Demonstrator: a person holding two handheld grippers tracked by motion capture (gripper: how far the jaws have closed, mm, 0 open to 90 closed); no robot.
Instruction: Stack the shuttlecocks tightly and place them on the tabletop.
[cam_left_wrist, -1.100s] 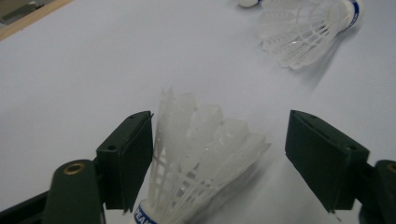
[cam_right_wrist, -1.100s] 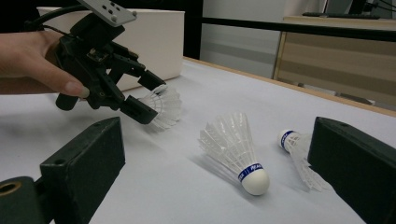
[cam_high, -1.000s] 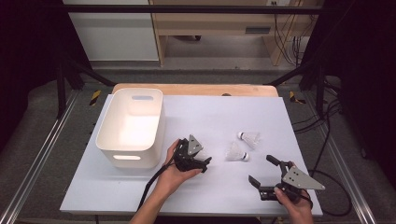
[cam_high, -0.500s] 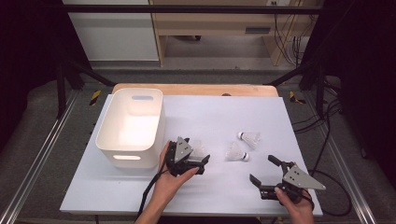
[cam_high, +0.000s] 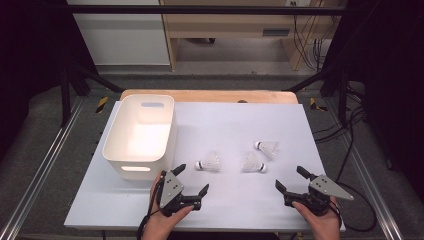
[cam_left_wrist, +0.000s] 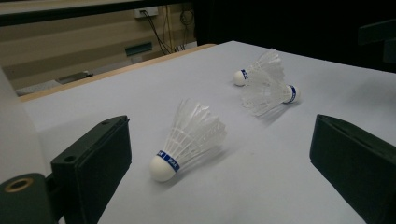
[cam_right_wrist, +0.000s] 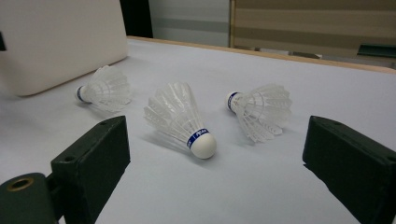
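Note:
Three white shuttlecocks with blue bands lie on the white table sheet. The nearest shuttlecock lies on its side just ahead of my left gripper. That gripper's jaws have just been opening and stand open; nothing touches its pads. The middle shuttlecock and the far one lie in front of my right gripper, which is open and holds nothing.
A white plastic bin with handle slots stands at the sheet's left, close to the left hand. A wooden board edge runs along the back. Cables hang off the right side.
My left gripper has drawn back toward the person and leftward, uncovering a shuttlecock that now lies free on the sheet. The right gripper has stayed put.

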